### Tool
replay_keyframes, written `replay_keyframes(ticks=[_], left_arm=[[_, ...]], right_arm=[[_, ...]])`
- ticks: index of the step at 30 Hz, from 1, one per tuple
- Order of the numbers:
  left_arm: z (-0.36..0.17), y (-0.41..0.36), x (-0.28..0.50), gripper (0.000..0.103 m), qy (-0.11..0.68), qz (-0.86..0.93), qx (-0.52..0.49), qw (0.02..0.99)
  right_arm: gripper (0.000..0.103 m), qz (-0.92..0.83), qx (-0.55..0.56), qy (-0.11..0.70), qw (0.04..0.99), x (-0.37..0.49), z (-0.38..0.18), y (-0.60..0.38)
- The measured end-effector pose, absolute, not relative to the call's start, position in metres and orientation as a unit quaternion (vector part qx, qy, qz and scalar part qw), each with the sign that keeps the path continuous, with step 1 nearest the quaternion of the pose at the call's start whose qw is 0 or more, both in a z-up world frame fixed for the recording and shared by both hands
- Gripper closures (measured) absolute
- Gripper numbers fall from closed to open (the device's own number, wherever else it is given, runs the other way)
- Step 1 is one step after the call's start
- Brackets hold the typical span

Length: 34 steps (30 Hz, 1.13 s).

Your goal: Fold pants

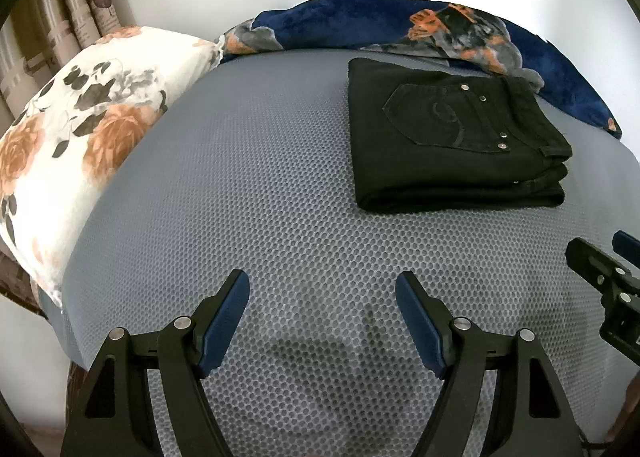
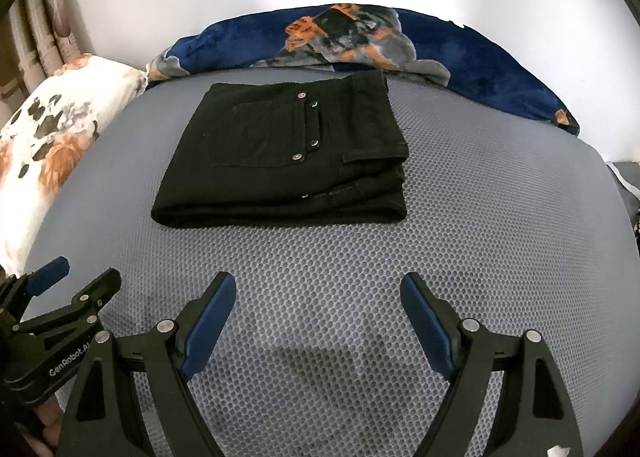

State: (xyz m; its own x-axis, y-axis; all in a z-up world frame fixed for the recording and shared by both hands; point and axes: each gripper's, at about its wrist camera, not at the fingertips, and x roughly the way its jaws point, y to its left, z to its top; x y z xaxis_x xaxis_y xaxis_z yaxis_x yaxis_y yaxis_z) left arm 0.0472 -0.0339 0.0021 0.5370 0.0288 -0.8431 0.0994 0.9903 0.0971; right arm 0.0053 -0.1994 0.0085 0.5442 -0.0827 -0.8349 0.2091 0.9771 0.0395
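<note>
Pants folded, both tools empty

The black pants (image 2: 284, 161) lie on the bed (image 2: 480, 241), straight ahead of the wide-spread right hand-held gripper (image 2: 318, 305), long axis crosswise; the left hand-held gripper (image 1: 322, 307), equally wide, sits farther off.

Grey mesh mattress (image 1: 248, 193), floral pillow (image 1: 80, 129), navy blanket (image 2: 460, 57), curtain (image 1: 52, 17)

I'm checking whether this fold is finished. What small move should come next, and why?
Probably none on the cloth: just draw both grippers back. The black pants lie as a compact, squared stack on the grey mat, pocket side up. The left gripper and right gripper have their jaws open, hold nothing and sit well short of the pants.
</note>
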Motion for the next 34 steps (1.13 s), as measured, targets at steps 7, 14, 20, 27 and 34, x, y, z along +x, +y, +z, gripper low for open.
replay_keyframes(ticks=[7, 14, 20, 27, 34], left_arm=[[0.0023, -0.0344, 0.0462, 0.027, 0.481, -0.020, 0.067, 0.874], [0.0009, -0.0333, 0.0474, 0.027, 0.481, -0.019, 0.069, 0.874], [-0.0005, -0.0327, 0.0486, 0.027, 0.482, -0.023, 0.072, 0.873], [-0.0007, -0.0342, 0.0482, 0.027, 0.482, -0.025, 0.074, 0.873], [-0.0011, -0.0348, 0.0489, 0.027, 0.482, -0.029, 0.075, 0.873]], right_arm=[[0.022, -0.083, 0.062, 0.473, 0.875, 0.0056, 0.0091, -0.1964], [0.022, -0.080, 0.059, 0.476, 0.874, 0.0064, 0.0080, -0.1954], [0.022, -0.078, 0.057, 0.479, 0.873, 0.0070, 0.0064, -0.1945], [0.022, -0.078, 0.057, 0.480, 0.872, 0.0074, 0.0052, -0.1947], [0.022, -0.077, 0.057, 0.482, 0.871, 0.0076, 0.0035, -0.1945]])
